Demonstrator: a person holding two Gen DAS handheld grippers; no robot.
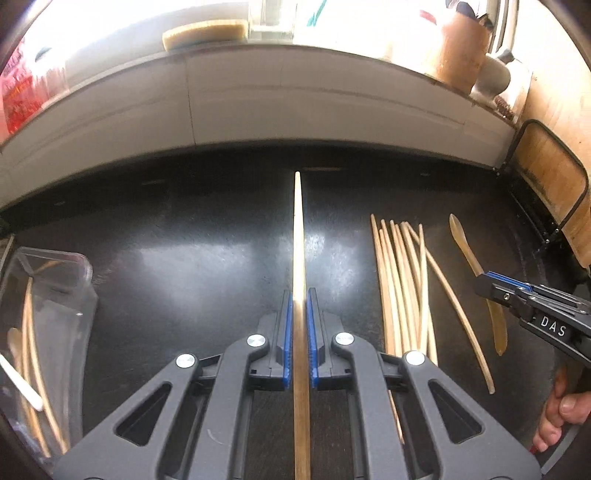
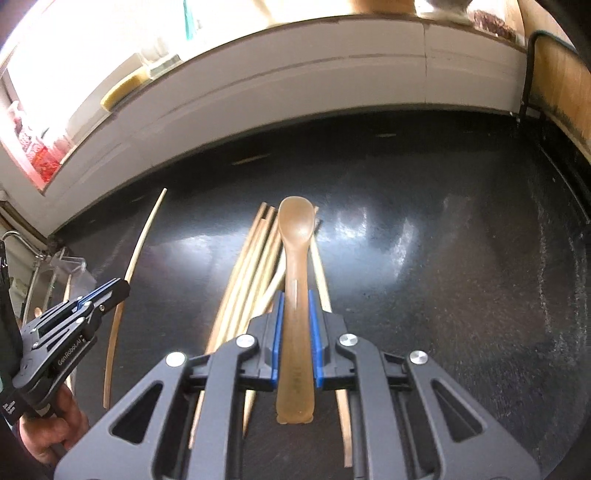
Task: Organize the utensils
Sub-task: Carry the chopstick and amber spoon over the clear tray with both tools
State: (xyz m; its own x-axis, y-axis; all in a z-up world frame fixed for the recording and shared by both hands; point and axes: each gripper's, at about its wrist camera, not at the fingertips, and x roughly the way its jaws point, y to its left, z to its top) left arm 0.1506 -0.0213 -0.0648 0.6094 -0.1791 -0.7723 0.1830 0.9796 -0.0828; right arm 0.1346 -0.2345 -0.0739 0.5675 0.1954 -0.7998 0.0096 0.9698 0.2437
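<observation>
My left gripper (image 1: 299,295) is shut on a single wooden chopstick (image 1: 298,236) that points forward over the black counter. My right gripper (image 2: 296,295) is shut on a translucent brown spoon (image 2: 295,229), bowl pointing forward, held over a pile of several wooden chopsticks (image 2: 255,266). In the left wrist view the pile (image 1: 402,280) lies right of my left gripper, and the right gripper (image 1: 495,284) grips the spoon (image 1: 463,240) beyond it. The left gripper (image 2: 110,291) with its chopstick (image 2: 144,236) shows at the left of the right wrist view.
A clear plastic container (image 1: 48,317) with several utensils inside sits at the left. A white ledge (image 1: 258,110) runs along the back of the counter (image 1: 184,240). A wooden board in a black wire rack (image 1: 554,192) stands at the right. A sponge (image 1: 207,33) lies behind the ledge.
</observation>
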